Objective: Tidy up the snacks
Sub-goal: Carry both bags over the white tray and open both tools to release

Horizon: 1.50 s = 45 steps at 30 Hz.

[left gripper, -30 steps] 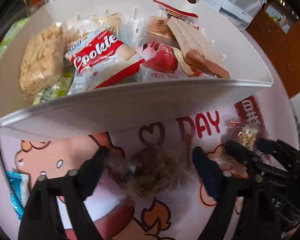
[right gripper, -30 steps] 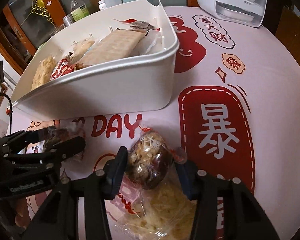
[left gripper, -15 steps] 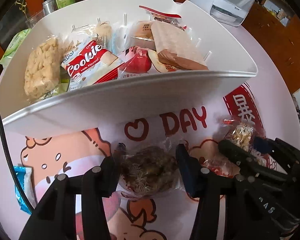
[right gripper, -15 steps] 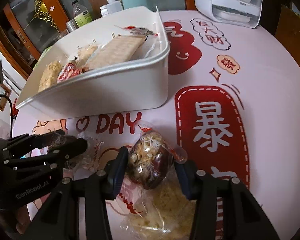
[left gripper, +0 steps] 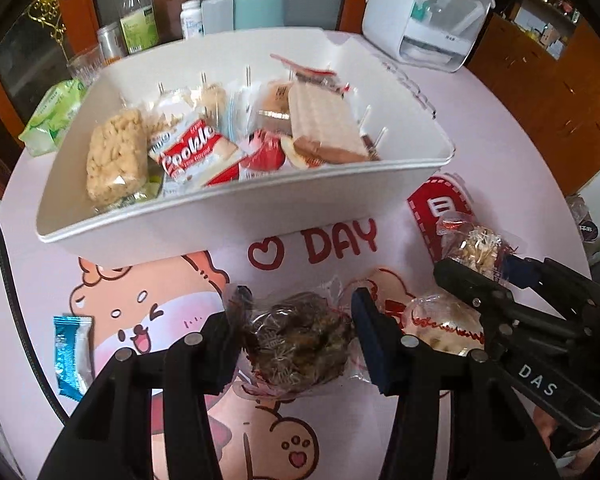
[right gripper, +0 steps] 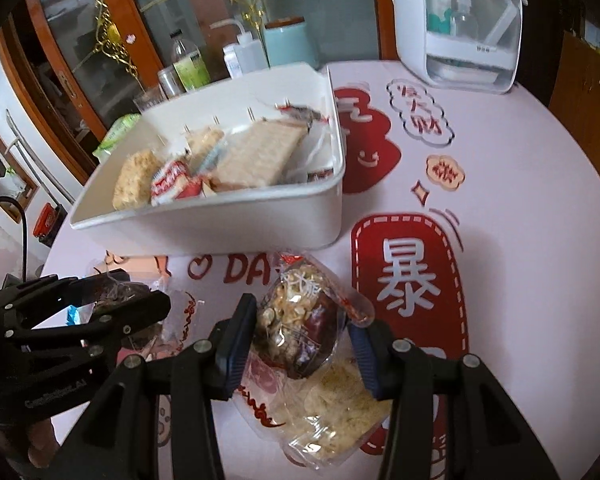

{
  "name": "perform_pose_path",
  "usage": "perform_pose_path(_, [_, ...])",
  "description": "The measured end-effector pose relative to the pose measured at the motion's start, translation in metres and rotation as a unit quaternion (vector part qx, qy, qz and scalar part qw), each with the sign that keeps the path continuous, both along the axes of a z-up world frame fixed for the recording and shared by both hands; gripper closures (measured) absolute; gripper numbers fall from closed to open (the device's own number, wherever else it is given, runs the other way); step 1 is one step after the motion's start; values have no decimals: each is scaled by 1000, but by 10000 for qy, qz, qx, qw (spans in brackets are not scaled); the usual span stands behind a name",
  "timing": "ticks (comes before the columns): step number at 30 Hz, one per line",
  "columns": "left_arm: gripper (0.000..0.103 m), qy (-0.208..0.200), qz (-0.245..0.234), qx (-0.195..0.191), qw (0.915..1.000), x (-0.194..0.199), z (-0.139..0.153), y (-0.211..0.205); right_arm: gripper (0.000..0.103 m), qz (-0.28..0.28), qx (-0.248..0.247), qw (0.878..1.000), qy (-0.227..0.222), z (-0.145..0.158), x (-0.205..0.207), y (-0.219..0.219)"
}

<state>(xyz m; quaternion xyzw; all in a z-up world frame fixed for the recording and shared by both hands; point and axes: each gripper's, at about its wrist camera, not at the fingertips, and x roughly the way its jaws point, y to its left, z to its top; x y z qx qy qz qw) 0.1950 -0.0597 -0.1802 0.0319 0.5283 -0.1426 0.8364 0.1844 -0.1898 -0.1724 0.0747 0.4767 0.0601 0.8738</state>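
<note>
- Nearest the cameras, the left gripper [left gripper: 298,340] was pinching a dark clear-wrapped snack [left gripper: 300,340] between its blue pads, and the right gripper [right gripper: 300,344] was pinching a date-and-nut snack [right gripper: 300,320] the same way.
- Under the right gripper's load lay a pale flaky snack in clear wrap [right gripper: 340,420], flat on the pink tablecloth [right gripper: 520,200].
- Off to the left, near the table edge, a small blue sachet [left gripper: 73,352] lay by itself on the cartoon print.
- Between both grippers and the snack pile stood the near wall of the white bin [left gripper: 240,216], its rim higher than the held snacks as far as I could tell.
- Inside the bin lay a puffed rice bar [left gripper: 116,160] on the left, a red-and-white Cookie pack [left gripper: 196,152] just beside it, and a tan wafer pack [left gripper: 324,124] resting on top toward the right, with thin white pegs poking up along the back.
- Beyond the bin, a green packet [left gripper: 56,116] sat at its far left corner.
- Farthest back stood bottles [left gripper: 140,20], a pale blue canister [left gripper: 258,4] and a white lidded box [left gripper: 428,16], well apart from the grippers.
</note>
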Motion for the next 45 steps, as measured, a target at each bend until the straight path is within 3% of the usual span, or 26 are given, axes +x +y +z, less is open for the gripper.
perform_pose_path(6, [53, -462, -50, -13, 9989, -8, 36, 6, 57, 8, 93, 9992, -379, 22, -4, 2])
perform_pose_path(16, [53, -1001, 25, -47, 9950, -6, 78, 23, 57, 90, 148, 9980, -601, 48, 4, 10])
perform_pose_path(26, [53, -1621, 168, 114, 9866, 20, 124, 40, 57, 33, -26, 9937, -1121, 104, 48, 23])
perform_pose_path(32, [52, -1904, 410, 266, 9805, 58, 152, 57, 56, -69, -260, 9888, -1468, 133, 83, 42])
perform_pose_path(37, [52, -1929, 578, 330, 9790, 90, 159, 69, 56, -115, -414, 9889, -1425, 128, 114, 55])
perform_pose_path(45, [52, -1600, 630, 630, 9831, 135, 127, 76, 54, -116, -835, 9916, -977, 85, 150, 73])
